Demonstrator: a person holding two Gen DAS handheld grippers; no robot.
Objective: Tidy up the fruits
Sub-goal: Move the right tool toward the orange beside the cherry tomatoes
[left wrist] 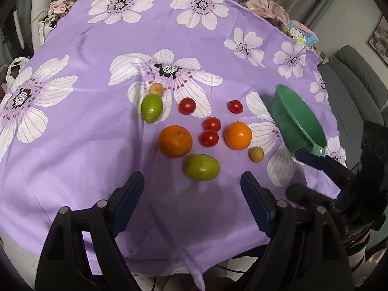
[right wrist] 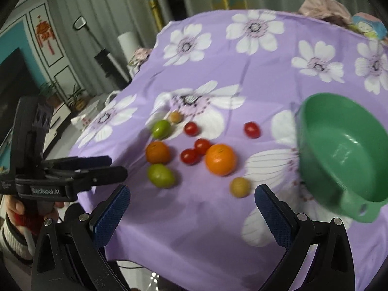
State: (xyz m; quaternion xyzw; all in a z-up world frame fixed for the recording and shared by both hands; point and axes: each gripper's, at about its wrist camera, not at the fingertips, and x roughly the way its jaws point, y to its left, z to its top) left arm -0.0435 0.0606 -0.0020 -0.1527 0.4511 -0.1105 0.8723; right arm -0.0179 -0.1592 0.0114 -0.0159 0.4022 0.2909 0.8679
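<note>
Fruit lies loose on the purple flowered cloth (left wrist: 72,145): two oranges, the nearer-left orange (left wrist: 175,141) and the right orange (left wrist: 238,135); two green fruits, one close to the front (left wrist: 201,167) and one farther back (left wrist: 152,108); four small red tomatoes, a pair of them (left wrist: 210,132) touching between the oranges; and two small yellowish fruits, one (left wrist: 256,154) just beside the right orange. None of it is in the green bowl (right wrist: 344,155), which looks empty and is tipped up at the right side of the cloth. In the left wrist view the right gripper (left wrist: 304,156) appears to meet the bowl's tab handle, yet its own camera shows its jaws spread with the handle outside them, so I cannot tell whether it grips the bowl. The left gripper (left wrist: 191,194) hovers with jaws released, holding nothing, just short of the near green fruit. Sorting seems barely begun. The next move likely calls for the left gripper to advance and lower around that fruit, close gently on its rounded, slippery sides, and carry it to the bowl.
</note>
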